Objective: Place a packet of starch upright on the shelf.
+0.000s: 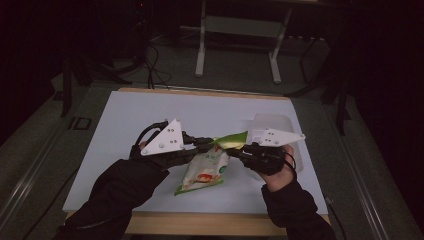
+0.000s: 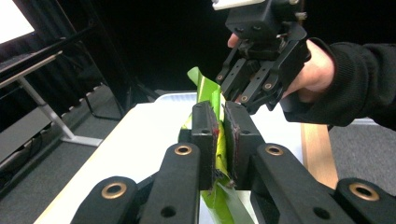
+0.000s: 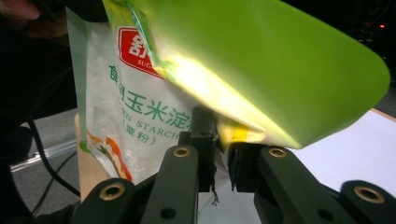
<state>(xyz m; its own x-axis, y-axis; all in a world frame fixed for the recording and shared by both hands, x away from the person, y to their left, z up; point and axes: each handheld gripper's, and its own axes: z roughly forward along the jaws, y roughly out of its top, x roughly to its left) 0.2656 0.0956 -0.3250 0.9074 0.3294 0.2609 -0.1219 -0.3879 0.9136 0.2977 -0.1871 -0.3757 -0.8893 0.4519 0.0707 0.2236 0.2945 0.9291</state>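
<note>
Your left gripper (image 1: 209, 144) clamped on the bag (image 1: 205, 170) top edge, your right gripper (image 1: 234, 151) pinching that same green edge, bag lifted over mid-surface (image 1: 125, 130), tub (image 1: 272, 122) just behind your right hand.

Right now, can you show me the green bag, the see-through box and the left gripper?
green bag (image 1: 205, 170): high view, its printed front.
see-through box (image 1: 272, 121): high view, its rim.
left gripper (image 2: 220, 135): left gripper view, between its fingertips, clamped on the bag's top.

Starch bag (image 1: 207, 167) between two grippers
</note>
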